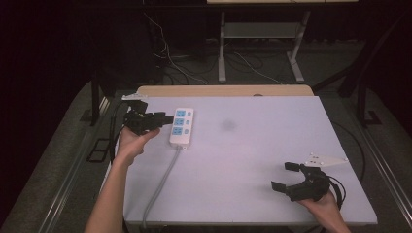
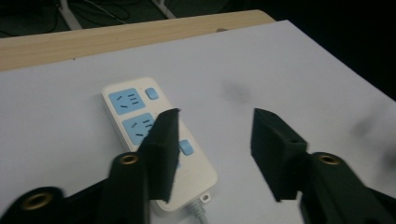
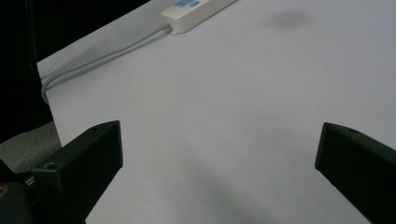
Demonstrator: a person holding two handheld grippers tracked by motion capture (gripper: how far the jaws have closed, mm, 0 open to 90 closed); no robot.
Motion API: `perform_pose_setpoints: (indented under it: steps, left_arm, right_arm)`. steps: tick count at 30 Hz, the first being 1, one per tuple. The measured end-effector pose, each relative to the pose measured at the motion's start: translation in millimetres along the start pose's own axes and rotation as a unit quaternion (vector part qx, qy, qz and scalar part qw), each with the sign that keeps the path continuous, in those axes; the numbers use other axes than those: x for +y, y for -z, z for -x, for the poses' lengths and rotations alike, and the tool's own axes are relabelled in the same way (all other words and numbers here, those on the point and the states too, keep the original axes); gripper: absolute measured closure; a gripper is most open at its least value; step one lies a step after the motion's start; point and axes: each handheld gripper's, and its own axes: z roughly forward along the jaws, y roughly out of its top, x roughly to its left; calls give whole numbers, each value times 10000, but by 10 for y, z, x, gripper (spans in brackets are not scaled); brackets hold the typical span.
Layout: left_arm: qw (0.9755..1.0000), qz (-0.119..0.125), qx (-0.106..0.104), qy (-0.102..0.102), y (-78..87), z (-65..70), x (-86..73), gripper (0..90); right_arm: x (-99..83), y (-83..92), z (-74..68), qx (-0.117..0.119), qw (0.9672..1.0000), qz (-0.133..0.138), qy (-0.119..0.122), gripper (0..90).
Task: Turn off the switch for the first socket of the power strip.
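Observation:
A white power strip (image 1: 182, 125) with blue sockets lies on the left part of the white tabletop (image 1: 252, 150), and its grey cable (image 1: 160, 182) runs toward the near edge. My left gripper (image 1: 165, 118) hovers just left of the strip, held in a hand, with its jaws pointing at it. In the left gripper view the left gripper (image 2: 215, 116) is open above the strip (image 2: 128, 100), with nothing between its jaws. My right gripper (image 1: 283, 175) rests at the near right, open wide and holding nothing. The right gripper view shows the right gripper (image 3: 219, 140) over bare table, with the strip (image 3: 196, 11) far off.
A wooden table edge (image 1: 223, 91) runs behind the white board. A faint dark smudge (image 1: 228, 126) marks the board's middle. Beyond the table are metal desk legs (image 1: 222, 48) and loose cables (image 1: 175, 68) on a dark floor. The cable (image 3: 93, 60) drops over the table's near edge.

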Motion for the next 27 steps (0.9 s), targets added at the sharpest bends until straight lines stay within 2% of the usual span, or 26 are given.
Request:
perform_pose_setpoints:
  steps: [2,3,10,18,27]
  left_arm:
    - [10000,13,-35,-4,27,18,-35,328]
    - [10000,13,-44,-11,38,27,-52,328]
    - [9998,151,-106,-12,100,110,-178,130]
    - [9996,200,-219,-37,124,220,-312,2]
    - [9989,324,-308,-172,141,379,-458,0]
  right_arm:
    - [-1,-3,1,-3,10000,-4,1,6]
    - [-1,-3,1,-3,10000,-4,1,6]
    - [-2,-3,0,-15,10000,-2,-14,6]
    - [-3,-6,1,-16,10000,-9,-16,5]
    - [-4,-6,-2,-14,10000,-13,-9,6]
